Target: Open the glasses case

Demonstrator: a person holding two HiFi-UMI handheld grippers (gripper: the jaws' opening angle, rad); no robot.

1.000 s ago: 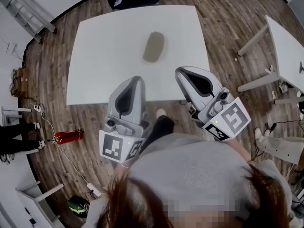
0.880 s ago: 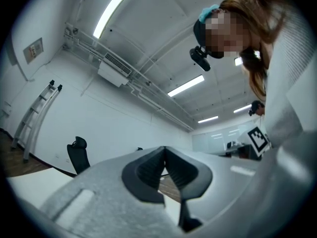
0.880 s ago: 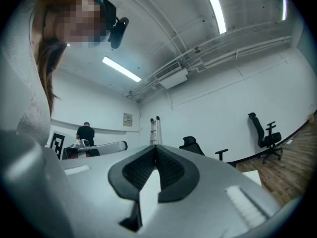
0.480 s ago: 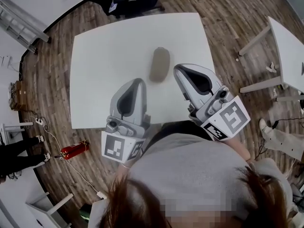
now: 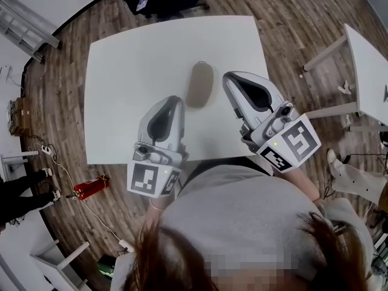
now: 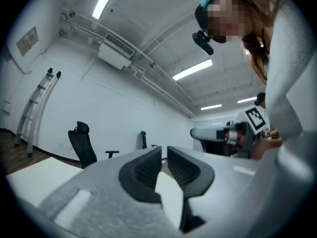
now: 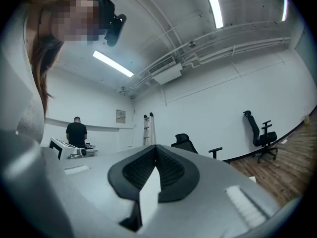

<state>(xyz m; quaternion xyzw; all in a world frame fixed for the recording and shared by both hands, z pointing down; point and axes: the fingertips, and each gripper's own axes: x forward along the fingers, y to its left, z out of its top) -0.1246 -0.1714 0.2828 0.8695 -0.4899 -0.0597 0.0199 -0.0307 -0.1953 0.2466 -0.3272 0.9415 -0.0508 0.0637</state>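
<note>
Status at inspection: the glasses case [image 5: 200, 85] lies shut on the white desk [image 5: 133, 59], long axis pointing away from me. I see no lid seam or hinge side from the head view. The left gripper [image 5: 171, 102] and the right gripper [image 5: 232, 79] flank it, one on each side. I cannot tell whether either one touches it.

Left fingers [image 6: 146, 170]: all but together, with only a sliver of gap and nothing in it. Right fingers [image 7: 136, 175]: pressed fully together, empty.

Hazards noted:

1. Neither gripper view shows the case. Both look level across the room, over the desk. In my judgement any approach from this pose is blind at the fingertips and rests on the head view alone.

2. With both pairs of fingers this narrow, neither can take the case. If I advance without spreading them first, I expect a closed tip to nudge the case rather than grip it.

3. The case looks rounded and smooth, and the desk is bare. A push from one side is likely to slide or spin it away.

4. The opening edge is unidentified. Prying at the hinge side would tip the whole case rather than lift the lid.
</note>
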